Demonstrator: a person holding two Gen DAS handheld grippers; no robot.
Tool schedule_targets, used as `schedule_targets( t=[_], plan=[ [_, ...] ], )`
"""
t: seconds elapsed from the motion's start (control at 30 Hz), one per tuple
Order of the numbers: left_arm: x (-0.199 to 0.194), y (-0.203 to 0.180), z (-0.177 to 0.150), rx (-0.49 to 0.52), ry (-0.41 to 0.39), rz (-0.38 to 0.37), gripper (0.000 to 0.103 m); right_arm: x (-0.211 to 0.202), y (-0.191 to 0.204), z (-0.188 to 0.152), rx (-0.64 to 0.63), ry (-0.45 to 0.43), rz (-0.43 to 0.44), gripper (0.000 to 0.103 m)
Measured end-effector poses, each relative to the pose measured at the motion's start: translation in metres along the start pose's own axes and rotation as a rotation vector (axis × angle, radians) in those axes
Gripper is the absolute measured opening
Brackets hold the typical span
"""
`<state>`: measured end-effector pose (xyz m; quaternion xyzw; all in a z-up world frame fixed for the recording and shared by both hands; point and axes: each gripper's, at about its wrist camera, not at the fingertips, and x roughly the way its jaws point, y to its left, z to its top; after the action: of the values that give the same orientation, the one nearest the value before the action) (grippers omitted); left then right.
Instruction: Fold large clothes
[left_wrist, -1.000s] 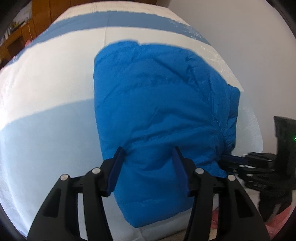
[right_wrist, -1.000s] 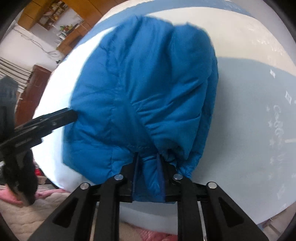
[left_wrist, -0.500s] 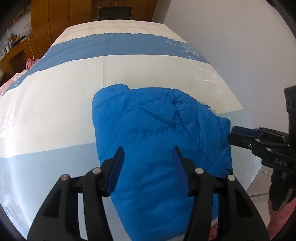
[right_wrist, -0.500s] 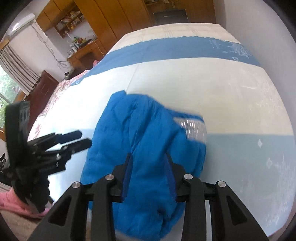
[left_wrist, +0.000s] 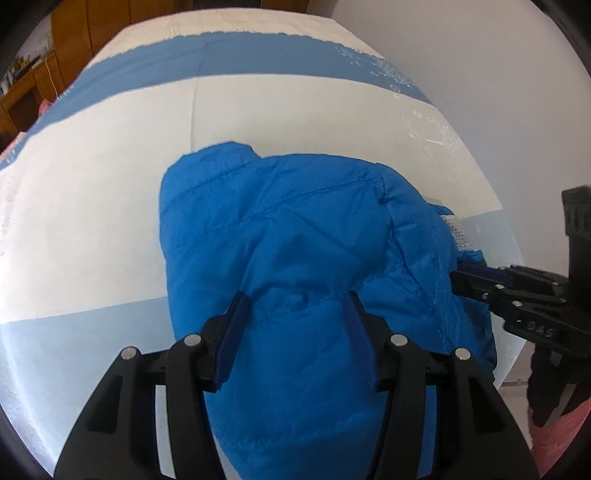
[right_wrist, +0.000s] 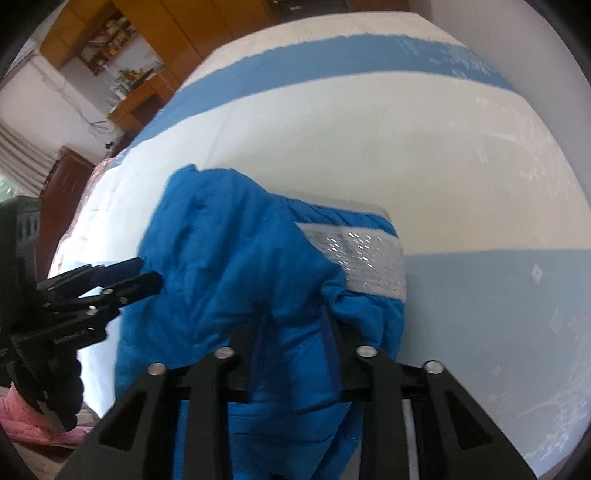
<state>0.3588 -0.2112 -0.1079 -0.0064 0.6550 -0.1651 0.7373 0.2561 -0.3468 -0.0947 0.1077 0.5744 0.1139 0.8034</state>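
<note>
A blue puffer jacket lies bunched on the bed, with a silver lining strip showing at its right edge. My left gripper stands open, pointing down, its fingertips resting on the jacket's near part with a puff of fabric between them. In the right wrist view the left gripper sits at the jacket's left edge. My right gripper is closing its jaws on a bunched fold of the jacket near the lining. From the left wrist view the right gripper reaches into the jacket's right edge.
The bed sheet has white and blue bands and runs far behind the jacket. A white wall stands close on the right. Wooden cabinets line the back. A pink quilt lies below the bed's near edge.
Both grippers rose away from the jacket, then came back down onto it. The right jaws widened and narrowed again on the fabric. The silver lining now shows.
</note>
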Motion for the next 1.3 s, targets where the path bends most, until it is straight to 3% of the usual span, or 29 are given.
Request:
schedule_targets(
  t=[0.37,0.53,0.7,0.83,1.07,1.3],
  plan=[
    [0.042,0.014,0.003,-0.033,0.058,-0.041,0.055,0.033,-0.01,-0.006,0.076,0.027,0.002,0.017],
    [0.015,0.021,0.0,-0.053,0.026,-0.042,0.05,-0.002,-0.001,-0.011,0.076,-0.049,0.023,0.021],
    [-0.027,0.019,-0.026,-0.054,-0.029,-0.073,0.05,-0.029,0.024,-0.03,0.0,-0.08,0.053,0.022],
    [-0.01,0.015,-0.047,-0.064,0.04,-0.105,0.051,-0.008,0.03,-0.045,-0.014,-0.038,0.012,0.022],
    [0.013,0.011,-0.062,-0.016,0.009,-0.059,0.053,0.019,0.014,-0.053,0.037,-0.059,0.054,0.02],
    [0.003,0.017,-0.059,-0.041,0.002,-0.076,0.052,0.003,0.018,-0.053,0.04,-0.069,0.042,0.022]
  ],
)
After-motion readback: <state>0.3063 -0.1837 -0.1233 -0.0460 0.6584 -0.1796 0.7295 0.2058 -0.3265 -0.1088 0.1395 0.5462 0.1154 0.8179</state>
